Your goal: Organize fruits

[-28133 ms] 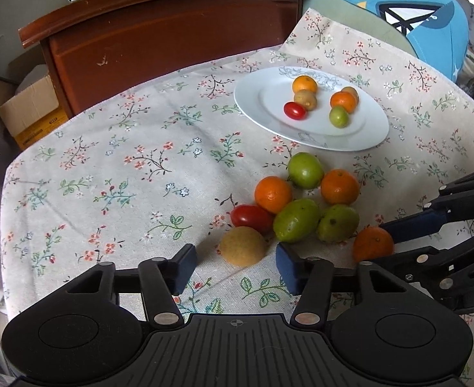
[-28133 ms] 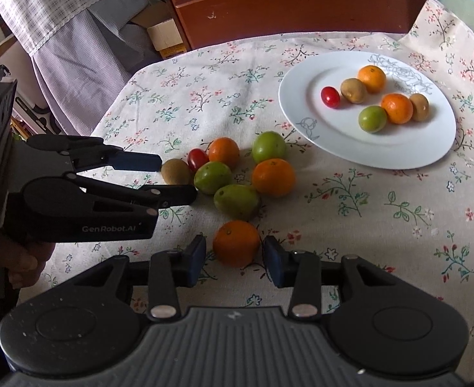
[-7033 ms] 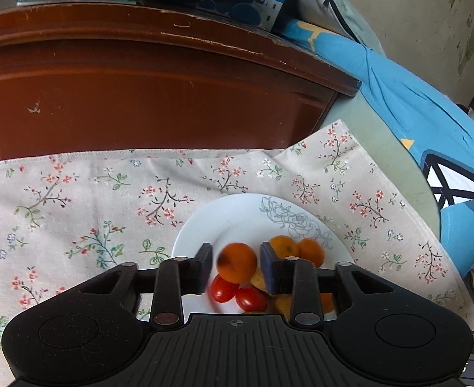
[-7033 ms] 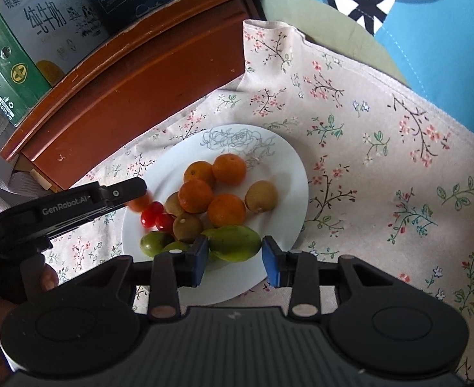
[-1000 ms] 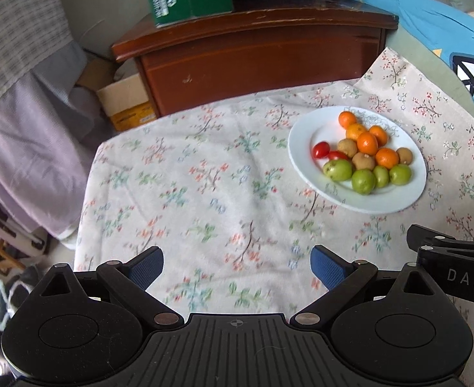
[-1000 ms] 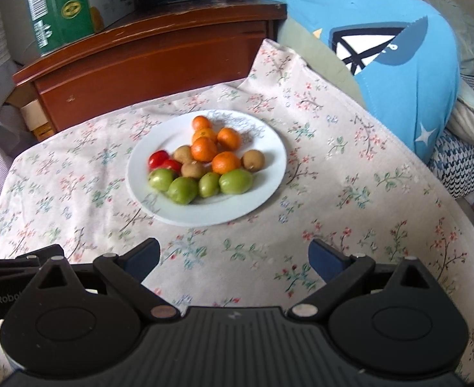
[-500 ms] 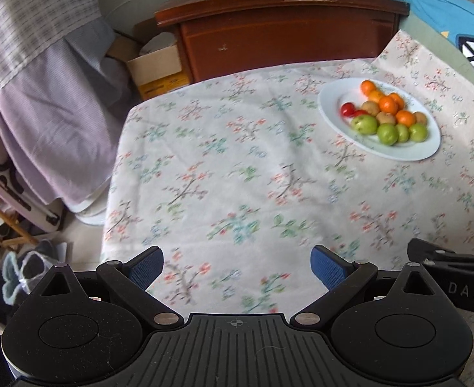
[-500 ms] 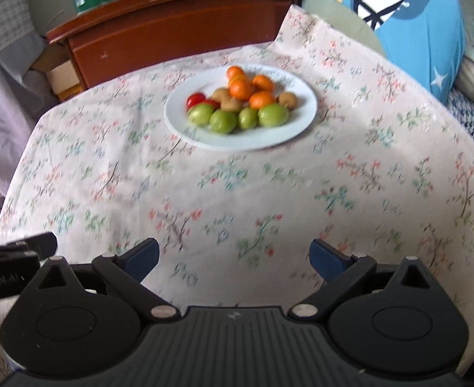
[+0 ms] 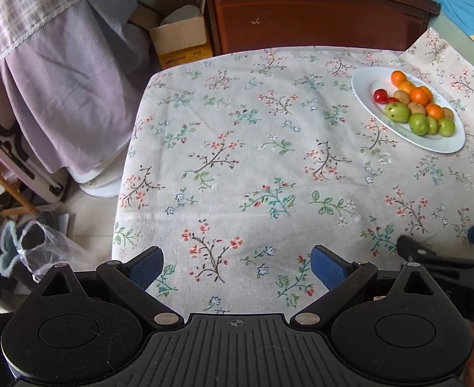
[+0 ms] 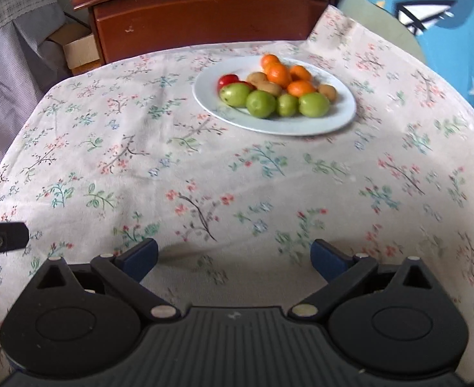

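resting fruits [image 10: 271, 88] on plate [image 10: 340, 119], grippers [image 9: 237, 266] spread

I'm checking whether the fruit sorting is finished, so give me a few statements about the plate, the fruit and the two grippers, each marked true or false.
1. All the fruit in view lies on the white plate. True.
2. The left gripper is shut on an orange. False: its jaws stand wide apart with nothing between them.
3. The green fruits sit along the plate's near side in the right wrist view. True.
4. The right gripper hovers directly over the plate. False: it is above bare floral tablecloth, well short of the plate, and open.
5. The red tomatoes lie off the plate on the cloth. False: they are on the plate, at the left of the pile.
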`<state>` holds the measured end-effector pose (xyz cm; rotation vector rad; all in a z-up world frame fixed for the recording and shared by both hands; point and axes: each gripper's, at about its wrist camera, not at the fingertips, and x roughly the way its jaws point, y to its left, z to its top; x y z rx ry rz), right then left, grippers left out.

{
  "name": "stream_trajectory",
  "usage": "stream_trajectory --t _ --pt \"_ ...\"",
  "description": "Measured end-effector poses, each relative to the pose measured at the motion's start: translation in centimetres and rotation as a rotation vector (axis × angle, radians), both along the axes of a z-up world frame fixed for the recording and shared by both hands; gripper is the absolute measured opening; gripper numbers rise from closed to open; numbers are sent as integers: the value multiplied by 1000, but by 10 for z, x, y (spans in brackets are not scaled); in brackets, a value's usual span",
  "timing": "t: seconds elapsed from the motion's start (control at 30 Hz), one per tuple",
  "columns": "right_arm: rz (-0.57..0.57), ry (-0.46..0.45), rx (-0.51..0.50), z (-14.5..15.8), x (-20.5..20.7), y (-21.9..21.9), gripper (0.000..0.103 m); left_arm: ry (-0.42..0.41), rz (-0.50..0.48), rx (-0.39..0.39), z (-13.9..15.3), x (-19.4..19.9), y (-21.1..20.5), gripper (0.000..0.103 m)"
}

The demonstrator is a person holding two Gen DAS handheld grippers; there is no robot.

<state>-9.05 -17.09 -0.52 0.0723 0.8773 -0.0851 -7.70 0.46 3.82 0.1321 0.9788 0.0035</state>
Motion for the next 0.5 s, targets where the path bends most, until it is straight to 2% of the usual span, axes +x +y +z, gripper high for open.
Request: stream_trajectory --t 0.1,0.5 --pt "17 -20 -26 -4 8 6 102 7 5 4 -3 1 3 99" --pt "-41 -163 -53 -16 18 11 102 37 27 -4 -10 5 9 99"
